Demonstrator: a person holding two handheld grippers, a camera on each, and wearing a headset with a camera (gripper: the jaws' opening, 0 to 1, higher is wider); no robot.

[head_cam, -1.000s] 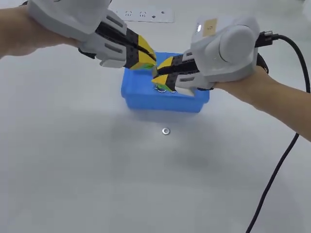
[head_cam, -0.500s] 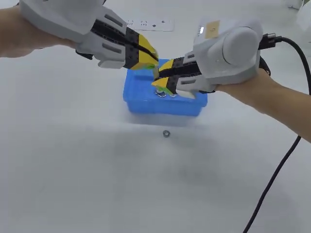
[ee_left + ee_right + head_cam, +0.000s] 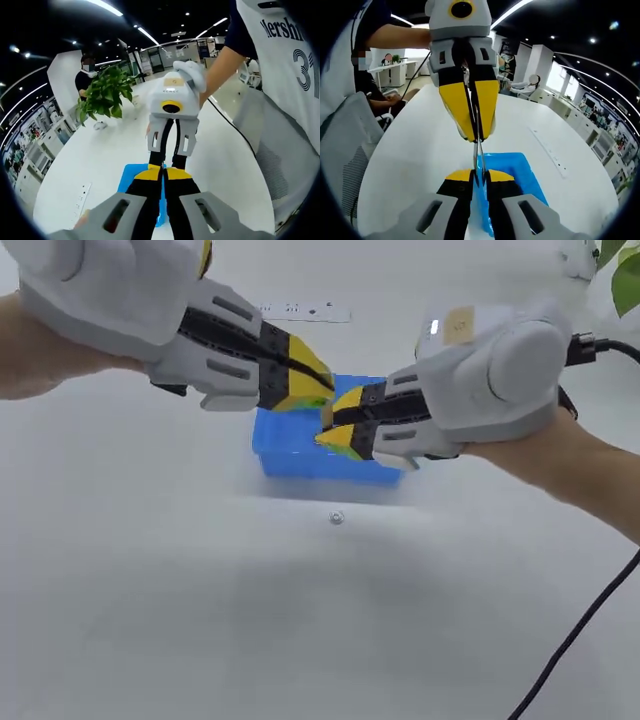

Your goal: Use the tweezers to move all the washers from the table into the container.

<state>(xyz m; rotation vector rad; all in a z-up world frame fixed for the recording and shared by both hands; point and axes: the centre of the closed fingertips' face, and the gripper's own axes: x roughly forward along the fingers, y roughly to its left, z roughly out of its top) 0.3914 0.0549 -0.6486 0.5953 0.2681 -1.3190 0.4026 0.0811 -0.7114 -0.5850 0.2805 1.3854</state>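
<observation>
Around me: a power strip lies on the table at 12 o'clock from the container, plant leaves hang in at 2 o'clock, and a black cable trails off my right hand toward 5 o'clock. In the left gripper view a person stands behind the plant. My two grippers stand in their own way, tip to tip over the container: the left gripper comes in from 10 o'clock, the right gripper from 3 o'clock, and they cover the middle and the right end of it. My left jaws are together, clamped on the tweezers, whose thin blades run out of the yellow tips and down into the narrow gap of my right jaws; those stand nearly together, but whether they pinch the blades I cannot tell. The container is a blue box with its front wall toward me; the floor seen past my right jaws is plain blue, the rest is hidden. One washer lies flat on the table at 6 o'clock from the container, near it, apart from the wall
</observation>
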